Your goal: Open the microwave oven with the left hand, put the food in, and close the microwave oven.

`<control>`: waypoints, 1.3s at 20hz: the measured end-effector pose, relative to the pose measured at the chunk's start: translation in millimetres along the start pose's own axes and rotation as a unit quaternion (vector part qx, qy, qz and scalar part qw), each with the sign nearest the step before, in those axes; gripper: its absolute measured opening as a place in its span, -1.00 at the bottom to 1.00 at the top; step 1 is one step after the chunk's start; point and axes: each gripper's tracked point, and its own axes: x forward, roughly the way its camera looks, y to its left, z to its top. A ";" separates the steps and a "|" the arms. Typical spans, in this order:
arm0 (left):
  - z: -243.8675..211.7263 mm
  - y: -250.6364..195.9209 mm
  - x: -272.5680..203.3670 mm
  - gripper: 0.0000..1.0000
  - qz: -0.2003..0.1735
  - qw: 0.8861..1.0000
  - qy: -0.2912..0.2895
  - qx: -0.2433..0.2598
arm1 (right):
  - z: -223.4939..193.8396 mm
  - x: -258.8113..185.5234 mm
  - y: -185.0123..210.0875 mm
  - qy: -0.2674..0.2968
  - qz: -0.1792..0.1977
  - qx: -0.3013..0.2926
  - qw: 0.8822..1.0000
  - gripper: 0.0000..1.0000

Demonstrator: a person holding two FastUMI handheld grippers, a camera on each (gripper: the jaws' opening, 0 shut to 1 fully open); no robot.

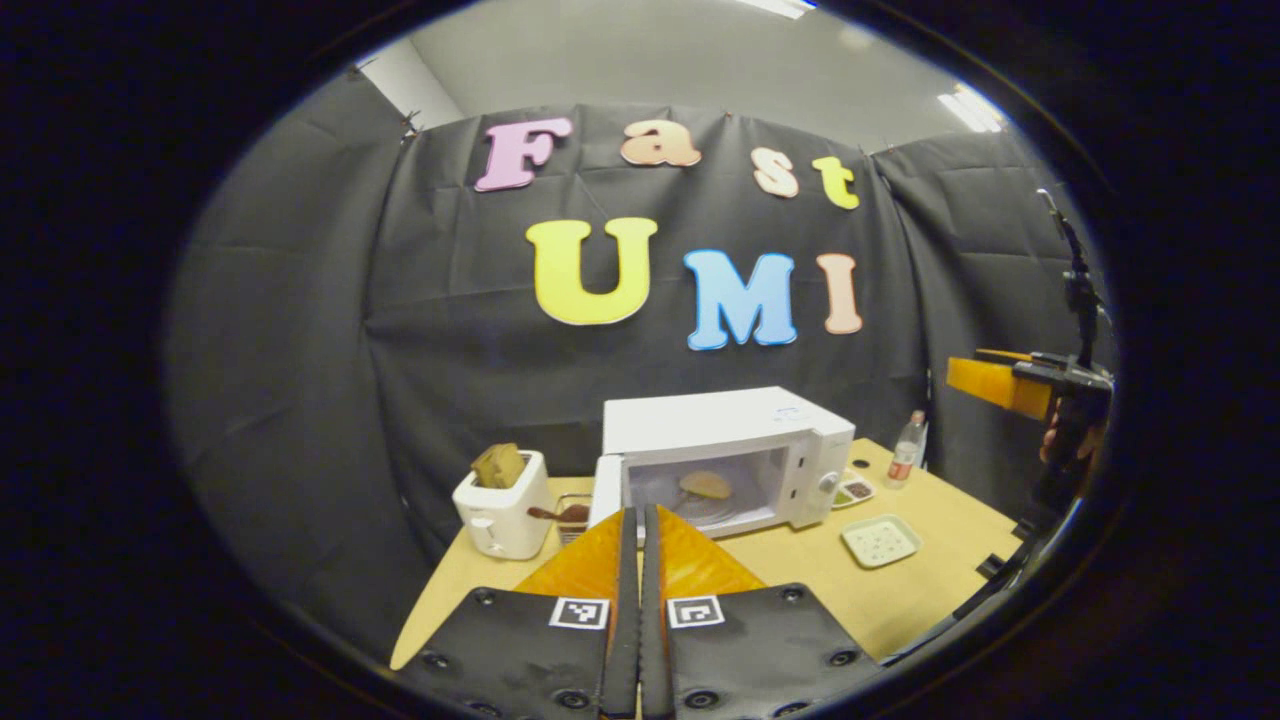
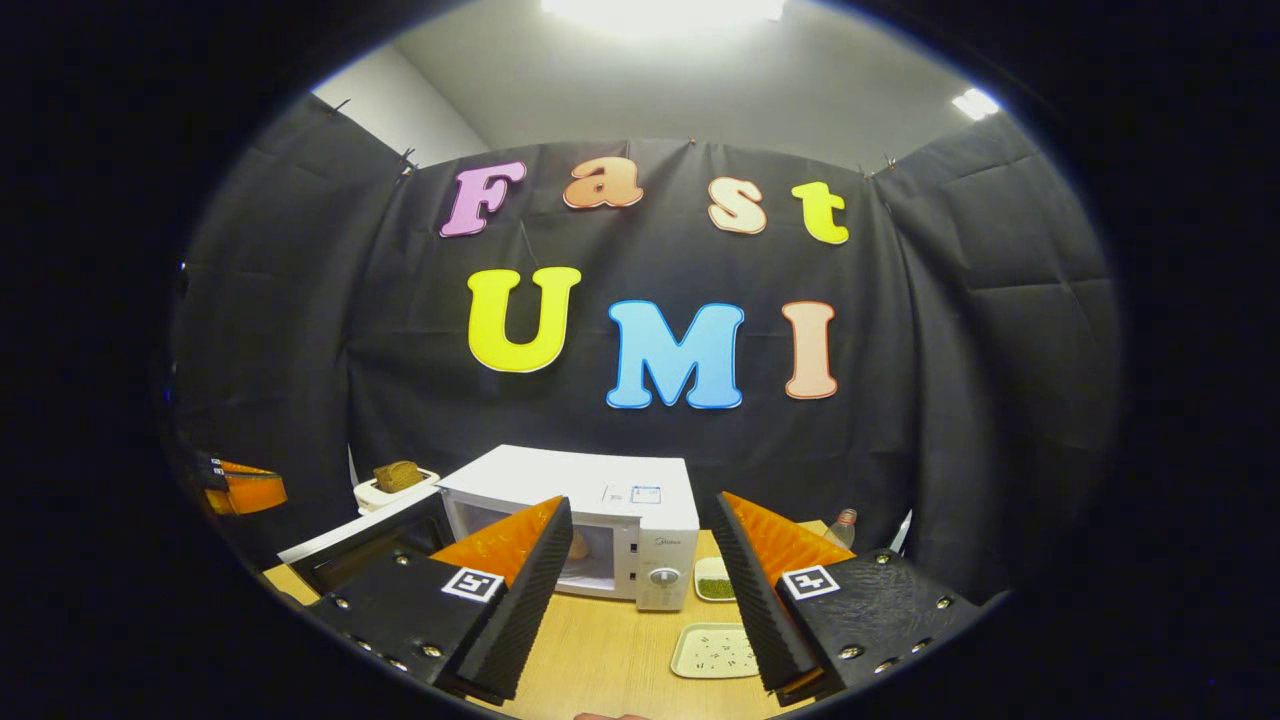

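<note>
The white microwave (image 1: 728, 425) stands at the back of the wooden table (image 1: 800, 575) with its door (image 1: 605, 488) swung open to the left. A tan piece of food (image 1: 706, 485) lies on the turntable inside. My left gripper (image 1: 637, 518) is shut with nothing in it, held back from the open door. My right gripper (image 2: 642, 502) is open and empty, well in front of the microwave (image 2: 620, 505); its door (image 2: 350, 545) hangs open at the left. The right gripper (image 1: 1000, 385) also appears at the far right edge of the left gripper view.
A white toaster (image 1: 503, 510) with bread in it stands left of the microwave. A pale square plate (image 1: 880, 540), a small dish (image 1: 855, 490) and a bottle (image 1: 908, 450) sit to the right. The plate (image 2: 715, 650) lies below my right gripper.
</note>
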 end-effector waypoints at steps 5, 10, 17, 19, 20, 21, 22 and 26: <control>-57.9 65.5 -13.3 -0.85 0.072 0.995 0.054 -0.034 | -3.5 2.6 -16.3 -0.004 -0.012 0.004 1.000 0.71; -115.8 56.3 -6.3 -0.84 0.064 0.992 0.103 -0.046 | -11.0 7.3 -23.7 0.011 -0.010 0.008 1.000 0.72; -135.1 32.9 -13.2 -0.88 0.051 0.990 0.123 -0.055 | -18.0 14.5 -33.0 0.017 -0.012 -0.008 1.000 0.71; -134.1 19.8 -15.3 -0.88 0.037 0.990 0.124 -0.057 | -18.1 17.5 -32.5 0.018 -0.008 -0.006 1.000 0.72; -134.5 13.1 -15.8 -0.85 0.030 0.990 0.125 -0.055 | -16.3 18.0 -33.1 0.016 -0.006 -0.006 1.000 0.72; -134.6 6.0 -15.0 -0.85 0.025 0.990 0.126 -0.052 | -13.6 17.8 -32.4 0.011 -0.006 -0.006 1.000 0.72; -134.7 -1.5 -13.0 -0.88 0.021 0.990 0.127 -0.052 | -9.2 17.5 -32.6 0.005 -0.004 -0.005 1.000 0.72; -127.8 -50.6 -1.1 -0.85 -0.020 0.990 0.124 -0.070 | -4.4 22.8 -32.1 -0.002 0.009 -0.013 1.000 0.72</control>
